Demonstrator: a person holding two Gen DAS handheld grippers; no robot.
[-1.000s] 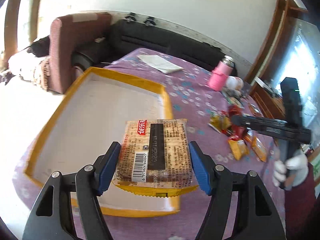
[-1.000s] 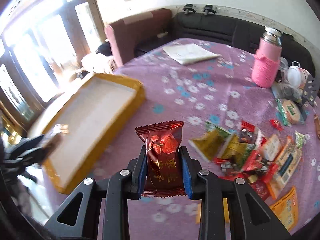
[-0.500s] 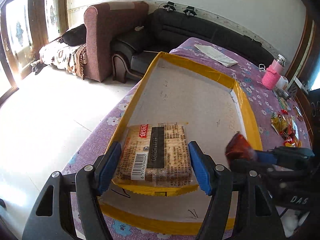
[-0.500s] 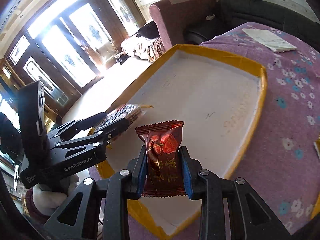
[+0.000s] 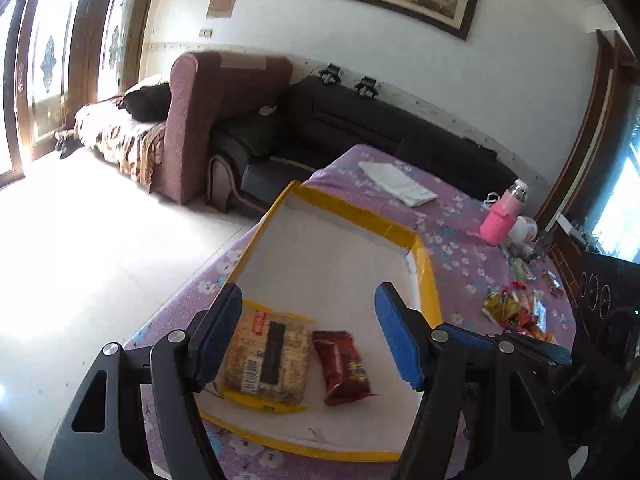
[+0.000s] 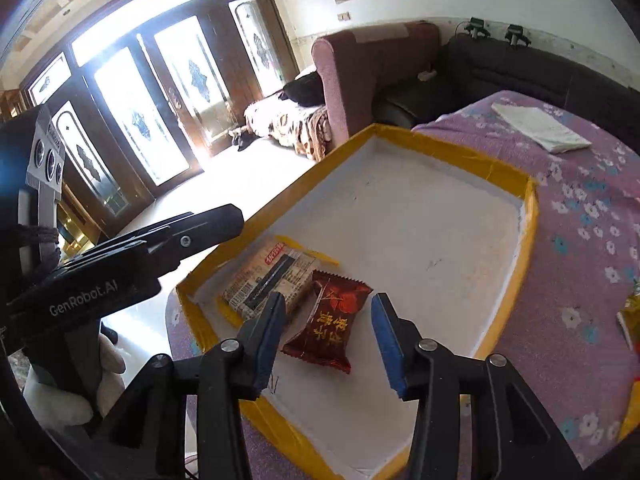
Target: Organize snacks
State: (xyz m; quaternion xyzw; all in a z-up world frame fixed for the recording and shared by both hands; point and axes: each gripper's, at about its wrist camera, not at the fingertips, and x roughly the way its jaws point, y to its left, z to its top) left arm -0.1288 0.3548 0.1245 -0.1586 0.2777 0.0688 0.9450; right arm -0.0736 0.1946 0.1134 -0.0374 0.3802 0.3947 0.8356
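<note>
A: Snacks first: where do they lie?

B: Both lie in the near corner of the tray (image 5: 426, 276), a shallow white box with a yellow rim, resting on the table (image 5: 452, 216) with its purple flowered cloth. The cracker packet (image 5: 266, 362), barcode side up, lies flat on the tray floor. The dark red packet (image 5: 342, 366) lies just beside it on the right; whether their edges touch I cannot tell from the left wrist view.

A: And from the right wrist view?

B: There the cracker packet (image 6: 268, 276) and the dark red packet (image 6: 328, 322) sit so close that the red one's corner seems to overlap the cracker packet's edge.

A: How does each tool stand?

B: The left tool (image 5: 310, 338) is spread wide, its blue pads well apart, holding nothing; the two packets show below and between its fingers. The right tool (image 6: 326, 342) is also spread and holds nothing, with the dark red packet lying between its fingers on the tray floor, clear of both pads.

A: Anything else on the table?

B: A heap of loose snacks (image 5: 516, 310) lies to the right of the tray, well apart from it. Farther back stand a pink bottle (image 5: 504, 218) and a folded white paper (image 5: 396, 184). In the right wrist view the body of the left tool fills the left side, gripped by a white-gloved hand (image 6: 76, 392).
</note>
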